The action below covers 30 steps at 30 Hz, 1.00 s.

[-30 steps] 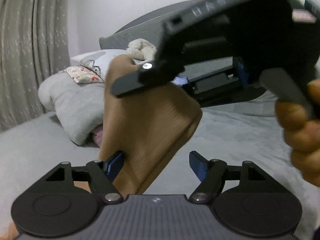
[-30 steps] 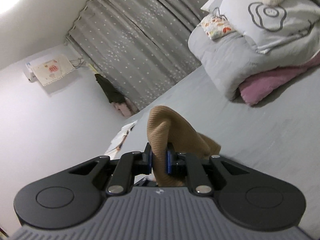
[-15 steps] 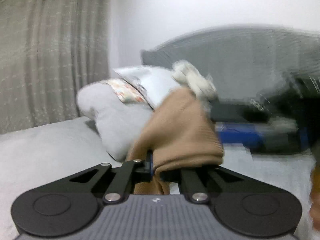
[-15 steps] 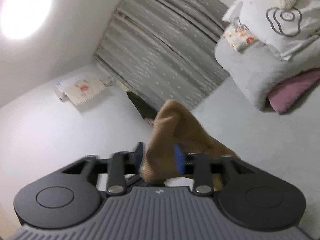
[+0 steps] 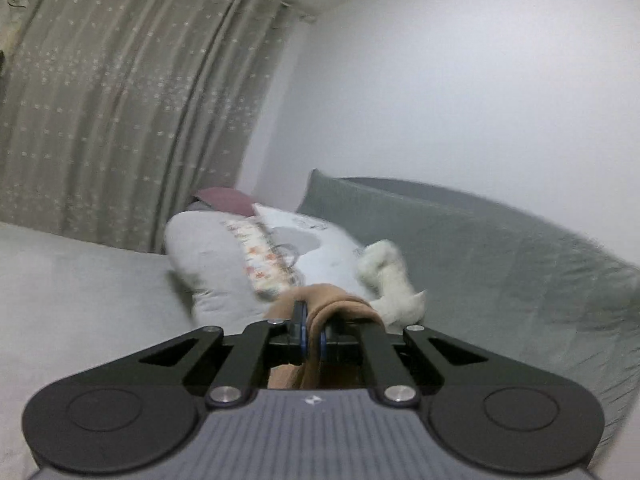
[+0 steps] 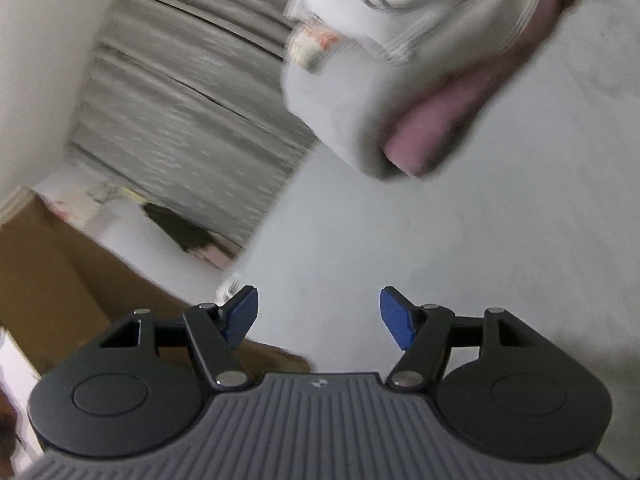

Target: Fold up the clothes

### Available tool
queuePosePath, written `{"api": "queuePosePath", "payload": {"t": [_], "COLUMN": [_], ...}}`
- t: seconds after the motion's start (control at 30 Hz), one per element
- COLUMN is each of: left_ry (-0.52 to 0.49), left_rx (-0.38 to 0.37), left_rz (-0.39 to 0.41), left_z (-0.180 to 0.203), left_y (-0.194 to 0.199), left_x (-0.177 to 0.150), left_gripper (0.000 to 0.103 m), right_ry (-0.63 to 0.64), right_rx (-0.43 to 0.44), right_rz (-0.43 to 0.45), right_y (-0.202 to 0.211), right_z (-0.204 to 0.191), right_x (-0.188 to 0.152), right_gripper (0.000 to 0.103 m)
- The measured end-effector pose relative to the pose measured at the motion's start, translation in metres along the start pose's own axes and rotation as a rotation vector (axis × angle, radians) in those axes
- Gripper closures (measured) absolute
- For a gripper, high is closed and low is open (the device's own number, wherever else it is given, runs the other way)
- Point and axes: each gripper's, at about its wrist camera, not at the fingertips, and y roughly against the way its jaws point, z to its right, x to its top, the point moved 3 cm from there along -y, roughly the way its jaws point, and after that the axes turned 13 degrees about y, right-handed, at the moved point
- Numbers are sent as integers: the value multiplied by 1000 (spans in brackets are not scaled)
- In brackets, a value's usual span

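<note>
In the left wrist view my left gripper (image 5: pixel 314 336) is shut on a tan ribbed garment (image 5: pixel 340 305). The cloth bunches over the blue pads and hangs down behind the fingers, held high above the bed. In the right wrist view my right gripper (image 6: pixel 318 316) is open and its jaws are still opening, with nothing between the blue pads (image 6: pixel 240 316). Behind its left finger a blurred tan-brown surface (image 6: pixel 60 280) fills the lower left. I cannot tell whether it is the garment.
A grey bed sheet (image 6: pixel 460 240) lies below the right gripper. Folded grey and pink bedding (image 6: pixel 420 132) with pillows (image 5: pixel 304 248) and a white plush toy (image 5: pixel 390 276) is piled by the grey headboard (image 5: pixel 500 248). Curtains (image 5: pixel 120 120) hang behind.
The left gripper closed on the tan garment and rose with it. The right gripper let go of the garment, opened wide and sank toward the bed.
</note>
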Motion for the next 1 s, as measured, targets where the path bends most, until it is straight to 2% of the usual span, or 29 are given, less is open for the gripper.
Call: {"api": "queuePosePath", "payload": {"t": [0.1,0.17,0.27,0.37,0.47,0.53,0.6,0.63,0.7,0.8,0.87,0.9,1.0], "left_ry": [37,61,64,66,55,60,83,91,141,230,316,360,405], "left_rx": [-88,-205,-299,-302,-262,-227,-198,-179,-121,-26,75,127,296], "left_rz": [18,47,79,103,155,197,231,242,244,212,157,128,63], "left_z": [47,83,118,128,123,113,91,77,34,-35,-106,-142,-221], "left_y": [14,30,64,97,126,143,157,163,173,182,188,192,209], "left_x": [37,65,98,125,144,155,161,161,153,130,93,73,26], "left_gripper": [99,99,99,99,99,98,98,98,98,98,98,98,98], "right_ry": [-86,-92,-50,14,98,274,455,524,644,809,875,891,938], "right_rx": [61,95,237,415,556,671,745,751,709,605,559,543,494], "right_rz": [-70,-99,-140,-145,-179,-185,-203,-226,-300,-496,-622,-655,-754], "right_y": [-20,-24,-26,-25,-19,3,29,37,43,27,8,-2,-33], "right_z": [8,4,-20,-50,-86,-136,-180,-196,-219,-237,-241,-240,-237], "right_x": [-14,-20,-22,-23,-27,-33,-44,-51,-71,-122,-154,-165,-197], "right_gripper": [34,34,34,34,34,34,34,33,33,33,33,33,33]}}
